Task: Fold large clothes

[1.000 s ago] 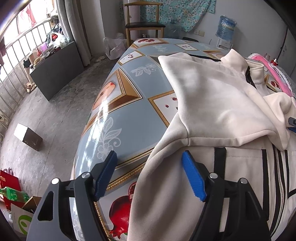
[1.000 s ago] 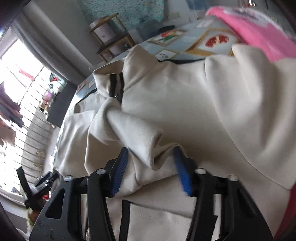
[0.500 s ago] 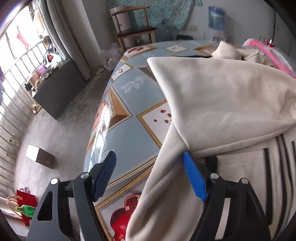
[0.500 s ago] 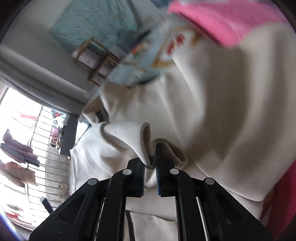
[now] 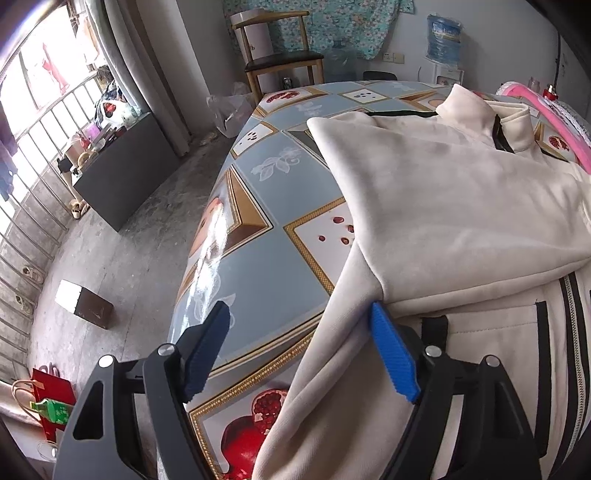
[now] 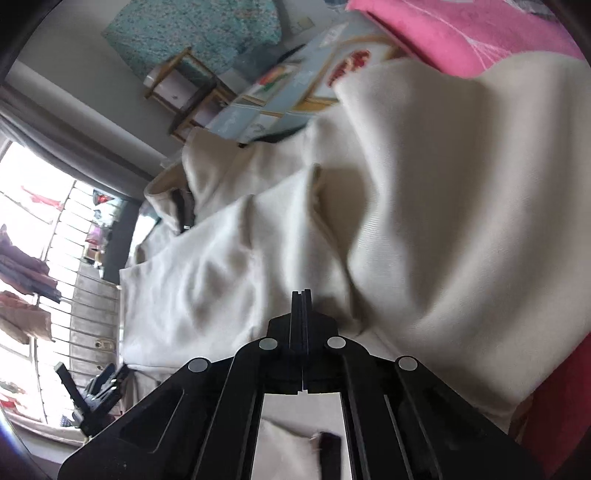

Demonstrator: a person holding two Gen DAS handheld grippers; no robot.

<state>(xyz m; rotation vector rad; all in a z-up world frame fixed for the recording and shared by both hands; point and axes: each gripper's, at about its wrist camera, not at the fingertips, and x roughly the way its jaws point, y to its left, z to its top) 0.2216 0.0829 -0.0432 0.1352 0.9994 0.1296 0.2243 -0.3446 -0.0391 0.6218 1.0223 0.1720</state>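
A cream zip jacket [image 5: 443, 206] with black stripes lies on the patterned table [image 5: 266, 266], its left sleeve folded across the chest. My left gripper [image 5: 299, 310] hovers at the jacket's left edge with its jaws opening. The cloth edge lies between the blue pads [image 5: 391, 354] and neither pad presses it. In the right wrist view the same jacket [image 6: 443, 184] fills the frame. My right gripper [image 6: 301, 293] is shut just above the cream cloth, its tips together. No cloth shows between them.
A pink cloth [image 6: 461, 33] lies along the table's far right side, seen also as a pink cloth [image 5: 554, 110] in the left view. Beyond the table stand a wooden chair [image 5: 280, 59] and a water bottle [image 5: 443, 33]. A dark cabinet [image 5: 122, 173] and a small box [image 5: 85, 302] stand on the floor left.
The right jaws closed from around the bunched cuff to fully together, and the cuff no longer sits between them. The left jaws widened slightly; the folded sleeve lies flatter.
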